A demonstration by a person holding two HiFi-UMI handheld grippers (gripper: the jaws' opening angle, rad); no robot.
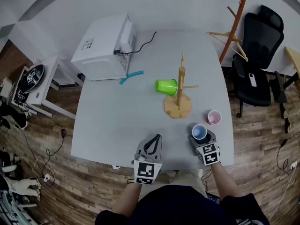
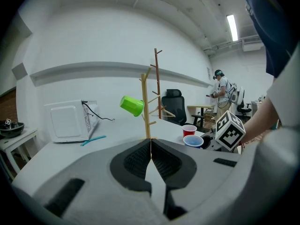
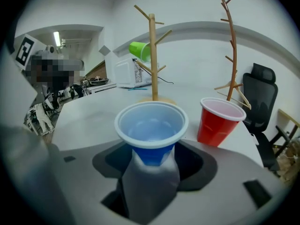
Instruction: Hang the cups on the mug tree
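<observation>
The wooden mug tree [image 1: 178, 104] [image 2: 147, 111] [image 3: 152, 55] stands right of the table's middle. A green cup [image 1: 166, 86] [image 2: 131, 105] [image 3: 140, 50] hangs on one of its left pegs, mouth towards the trunk. A blue cup [image 1: 199, 132] [image 3: 151, 125] is upright near the front right edge, with my right gripper [image 1: 199, 134] [image 3: 151, 161] shut on its lower sides. A red cup [image 1: 214, 117] [image 3: 219, 121] [image 2: 189, 130] stands upright just beyond it. My left gripper [image 1: 156, 139] [image 2: 150, 142] is shut and empty near the front edge, pointing at the tree.
A white appliance [image 1: 105, 48] with a black cable sits at the table's back left, with a teal tool [image 1: 131, 76] lying beside it. Past the right edge of the grey table [image 1: 108, 121] stand a black office chair [image 1: 258, 55] and a wooden coat stand [image 1: 234, 22].
</observation>
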